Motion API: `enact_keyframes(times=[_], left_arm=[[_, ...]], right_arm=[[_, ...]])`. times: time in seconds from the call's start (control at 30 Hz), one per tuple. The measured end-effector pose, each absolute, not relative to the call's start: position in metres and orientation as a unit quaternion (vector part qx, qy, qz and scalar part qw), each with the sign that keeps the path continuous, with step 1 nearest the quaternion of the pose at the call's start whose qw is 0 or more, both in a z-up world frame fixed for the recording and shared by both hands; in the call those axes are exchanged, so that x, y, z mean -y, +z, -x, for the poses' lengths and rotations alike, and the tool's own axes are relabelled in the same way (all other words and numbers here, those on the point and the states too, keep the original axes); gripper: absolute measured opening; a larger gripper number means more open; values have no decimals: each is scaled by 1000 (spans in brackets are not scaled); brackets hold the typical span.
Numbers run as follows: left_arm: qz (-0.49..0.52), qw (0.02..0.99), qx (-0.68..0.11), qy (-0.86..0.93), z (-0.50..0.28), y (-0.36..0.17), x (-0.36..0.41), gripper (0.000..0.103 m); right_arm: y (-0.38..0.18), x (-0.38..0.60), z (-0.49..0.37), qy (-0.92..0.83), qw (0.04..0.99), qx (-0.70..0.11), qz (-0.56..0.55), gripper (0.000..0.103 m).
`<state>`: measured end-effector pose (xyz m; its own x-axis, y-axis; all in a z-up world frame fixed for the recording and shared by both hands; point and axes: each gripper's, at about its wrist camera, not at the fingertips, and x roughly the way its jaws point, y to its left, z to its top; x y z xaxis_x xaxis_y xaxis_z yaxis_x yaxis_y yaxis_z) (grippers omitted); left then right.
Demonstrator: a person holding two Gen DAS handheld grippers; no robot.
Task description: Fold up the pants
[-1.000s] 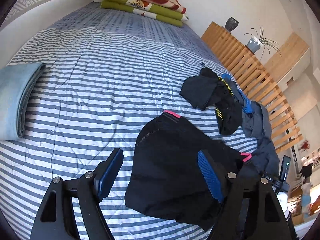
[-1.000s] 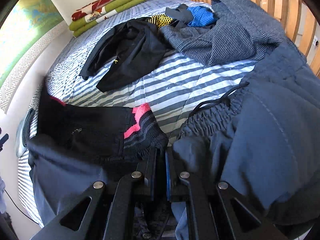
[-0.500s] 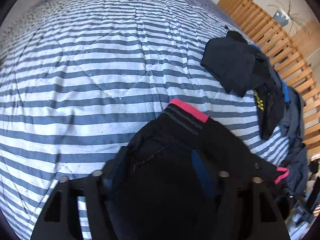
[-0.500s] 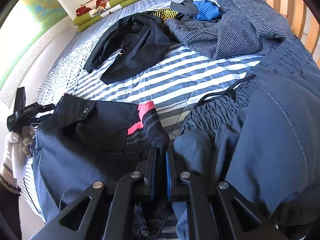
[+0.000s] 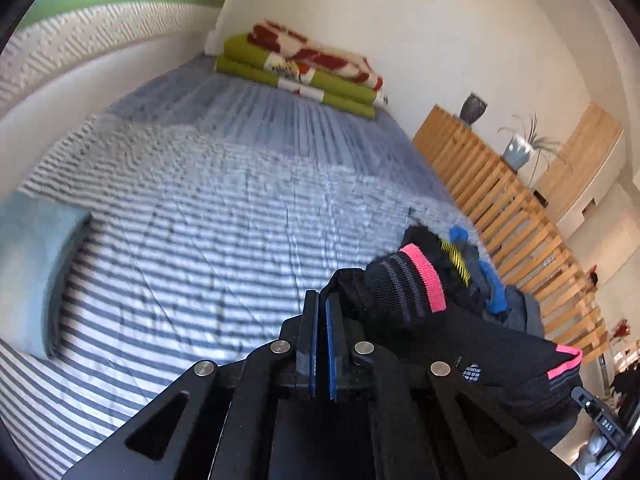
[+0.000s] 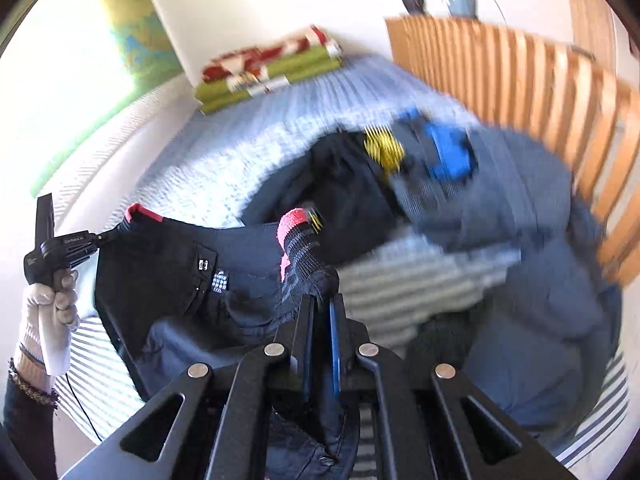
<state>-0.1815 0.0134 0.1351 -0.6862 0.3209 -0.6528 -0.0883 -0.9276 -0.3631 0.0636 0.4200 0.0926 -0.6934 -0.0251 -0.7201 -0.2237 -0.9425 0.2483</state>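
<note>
The black pants point(image 5: 472, 344) with pink-edged ribbed waistband hang stretched between both grippers above the striped bed point(image 5: 192, 216). My left gripper point(image 5: 322, 300) is shut on one waistband corner; the pink band point(image 5: 428, 276) bunches just right of its fingers. My right gripper point(image 6: 322, 304) is shut on the other corner of the black pants point(image 6: 160, 264), whose pink band point(image 6: 294, 220) rises above the fingers. In the right wrist view the other gripper point(image 6: 60, 248), held by a gloved hand point(image 6: 48, 312), pulls the far corner taut at left.
A heap of other clothes point(image 6: 460, 184), black, grey-blue and bright blue, lies near the wooden slatted rail point(image 6: 540, 92). Folded green and red blankets point(image 5: 304, 68) rest at the bed's head. A folded light-blue garment point(image 5: 28, 268) lies at the left edge.
The left gripper has shut on the waistband corner. Both grippers have lifted the pants off the bed and pulled them apart; the views now tilt up toward the wall.
</note>
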Motion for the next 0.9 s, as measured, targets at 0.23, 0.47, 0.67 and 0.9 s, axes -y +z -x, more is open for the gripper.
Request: enact_keyframes(times=[0.23,0.47,0.67,0.9], left_arm=[[243,43,164,955,109,301,116,2],[137,-96,165,972,4,424,270,2],[91,-140,167,972,-36,483,312,2],[151,-74,126,978,59,439,199,2]], right_arm=[[259,-309,-43,954,-36,-102,279,5],[368,-140,-37,961,-172,-52,209,5],[409,-71,-53,953,-249,-62,160,5],[360,-135,-57,953,-219,-108,179,5]])
